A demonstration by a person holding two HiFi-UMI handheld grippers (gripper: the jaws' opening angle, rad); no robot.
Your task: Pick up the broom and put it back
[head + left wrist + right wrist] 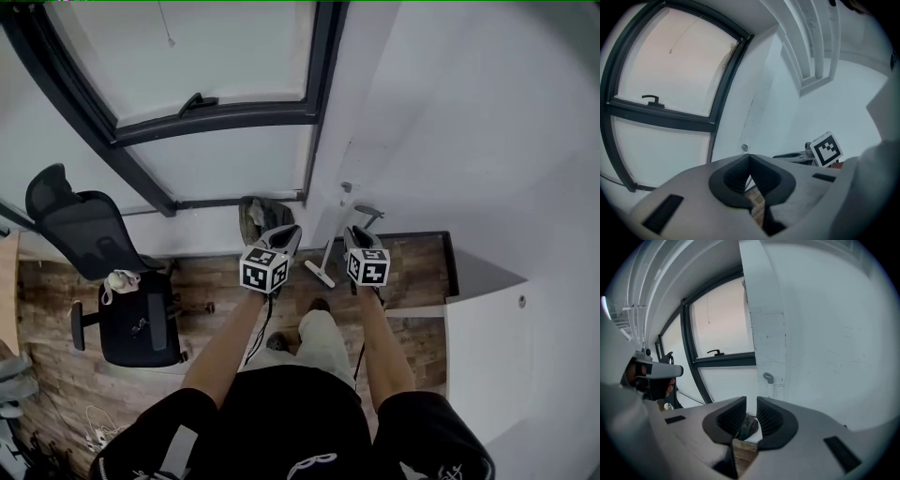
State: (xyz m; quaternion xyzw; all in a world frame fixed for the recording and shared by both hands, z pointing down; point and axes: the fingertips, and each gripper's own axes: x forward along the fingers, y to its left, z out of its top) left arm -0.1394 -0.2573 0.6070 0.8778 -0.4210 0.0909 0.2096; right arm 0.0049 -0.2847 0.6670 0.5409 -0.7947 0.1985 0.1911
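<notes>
The left gripper (750, 160) has its jaws pressed together at the tips with nothing between them; only a sliver of wooden floor (757, 202) shows through the hollow behind the pads. The right gripper (751, 412) has its jaws a narrow slot apart, also empty. The dark lump seen through that slot is a dark bag (746, 426) lying on the floor far beyond, not something pinched. Neither tool carries anything, which suits hands that are finished with a load, not reaching for one.

Both grippers point toward the white pillar (761, 333) beside the window (724, 319), and a small hook (768, 377) sits on the pillar's face. In the head view the broom (320, 273) stands between the two grippers and beyond them. Its pale head is on the floor at the foot of the pillar and its thin handle slants up toward the wall below the hook. Whether the handle actually hangs from the hook or only leans there is too small to tell. That corner looks like the broom's resting place — out of the walkway, propped by the wall — so the task appears to be done or nearly so. Neither gripper view shows the broom itself. An office chair (131, 309) stands well off to the left, clear of all this.
</notes>
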